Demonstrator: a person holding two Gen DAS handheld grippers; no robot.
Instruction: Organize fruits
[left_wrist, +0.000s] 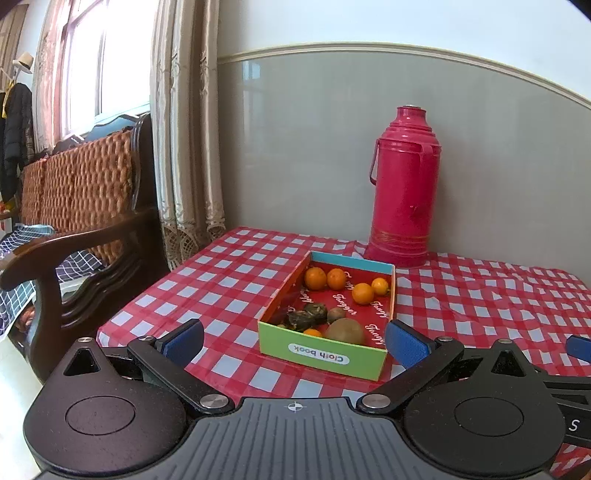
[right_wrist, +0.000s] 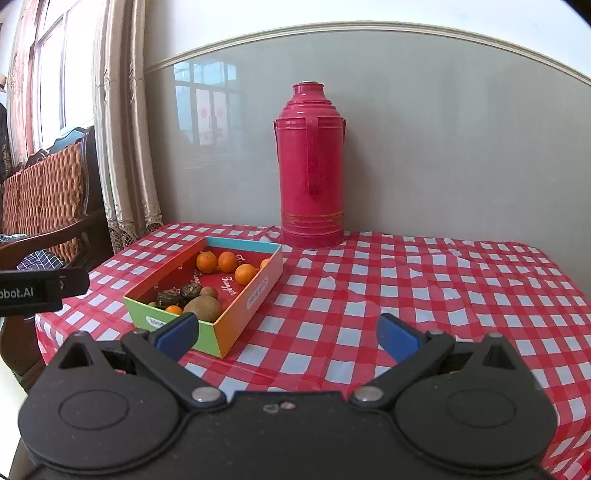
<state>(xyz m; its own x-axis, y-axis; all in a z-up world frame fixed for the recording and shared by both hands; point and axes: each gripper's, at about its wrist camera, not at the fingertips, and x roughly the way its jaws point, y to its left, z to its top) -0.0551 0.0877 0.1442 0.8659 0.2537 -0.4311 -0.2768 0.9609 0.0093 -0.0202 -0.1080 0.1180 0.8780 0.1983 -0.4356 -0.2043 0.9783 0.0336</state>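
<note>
Both grippers — left (left_wrist: 295, 341), right (right_wrist: 287, 334) — are hovering wide open, empty. Box (left_wrist: 321, 356) of fruit is sitting just ahead of left fingers. Risk: a finger clipping the light box wall, sliding it — oranges (left_wrist: 315, 278) rolling.

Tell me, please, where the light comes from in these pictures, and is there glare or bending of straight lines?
Left wrist view: daylight enters by the window, which is washed out white. Right wrist view: the glossy wall mirrors window panes; the wall trim bows from fisheye distortion.
</note>
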